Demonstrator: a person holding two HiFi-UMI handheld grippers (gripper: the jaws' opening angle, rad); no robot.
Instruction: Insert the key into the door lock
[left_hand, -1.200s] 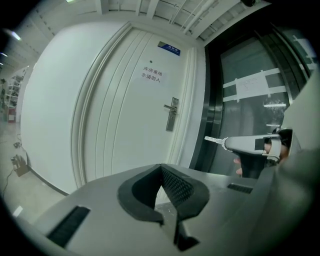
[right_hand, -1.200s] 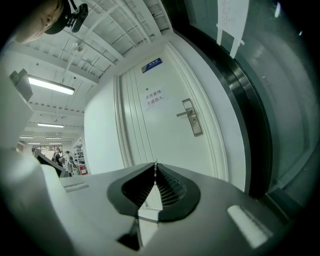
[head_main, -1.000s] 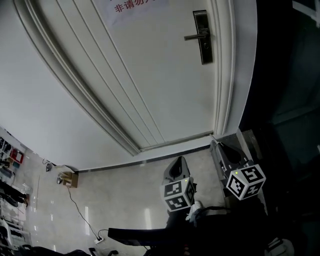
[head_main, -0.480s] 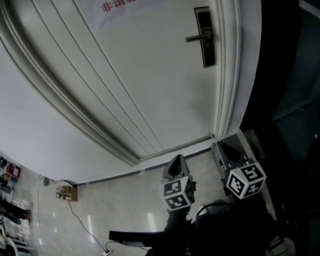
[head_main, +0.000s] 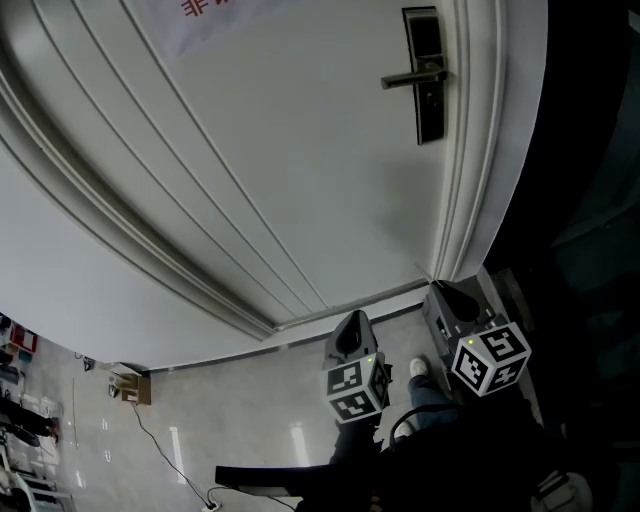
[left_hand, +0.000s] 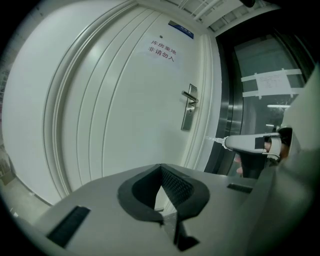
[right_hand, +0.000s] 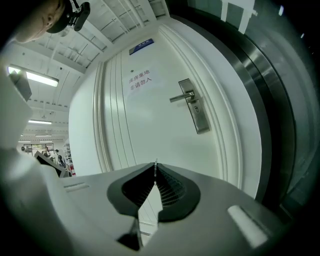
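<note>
Pinching a thin key (left_hand: 215, 140) between its pressed-together fingers, the right gripper (right_hand: 156, 169) points at the white door (right_hand: 150, 115). The key tip sticks out past the fingers. It is well apart from the door lock (right_hand: 194, 106), which sits at about 1 o'clock from the tip in the right gripper view. The left gripper (left_hand: 161, 169) has its fingers pressed together on nothing. In the head view both grippers are low, near 5 o'clock, and the lock is up near 1 o'clock.
</note>
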